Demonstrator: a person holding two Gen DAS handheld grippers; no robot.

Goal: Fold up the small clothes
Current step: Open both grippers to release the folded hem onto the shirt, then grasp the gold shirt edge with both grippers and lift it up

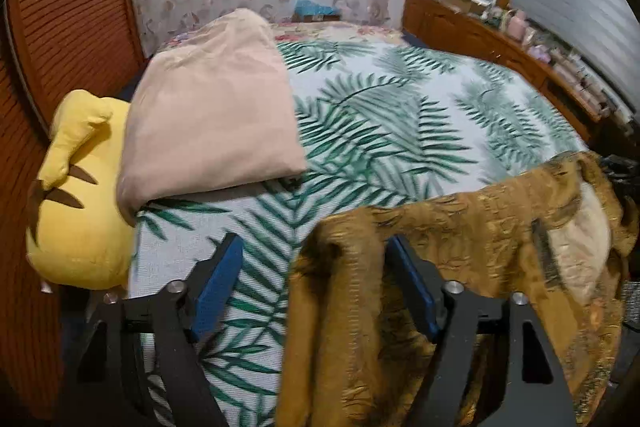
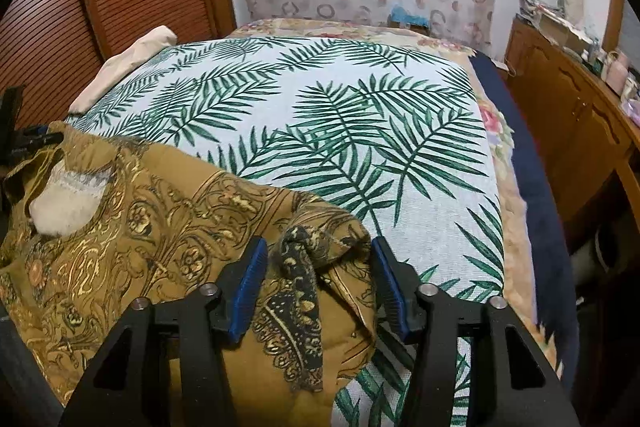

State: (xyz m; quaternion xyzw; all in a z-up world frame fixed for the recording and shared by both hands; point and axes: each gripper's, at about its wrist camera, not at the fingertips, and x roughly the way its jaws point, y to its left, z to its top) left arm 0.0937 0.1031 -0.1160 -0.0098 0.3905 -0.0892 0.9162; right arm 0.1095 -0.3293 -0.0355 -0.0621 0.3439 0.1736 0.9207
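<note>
Left wrist view: I see my left gripper [image 1: 316, 267] with its 2 blue pads spread apart, a limp fold of the mustard patterned garment [image 1: 460, 235] hanging between them, untouched by the left pad; the picture is soft, so contact at the right pad I can't tell. A smooth pink folded cloth [image 1: 212, 123] covers part of the yellow plush toy [image 1: 80, 211].

Right wrist view: the right gripper [image 2: 318, 279] stands apart around a bunched dark paisley corner, not pinching. The garment lies rumpled on the palm-leaf bedspread [image 2: 340, 131], its lower edge cut off.
</note>
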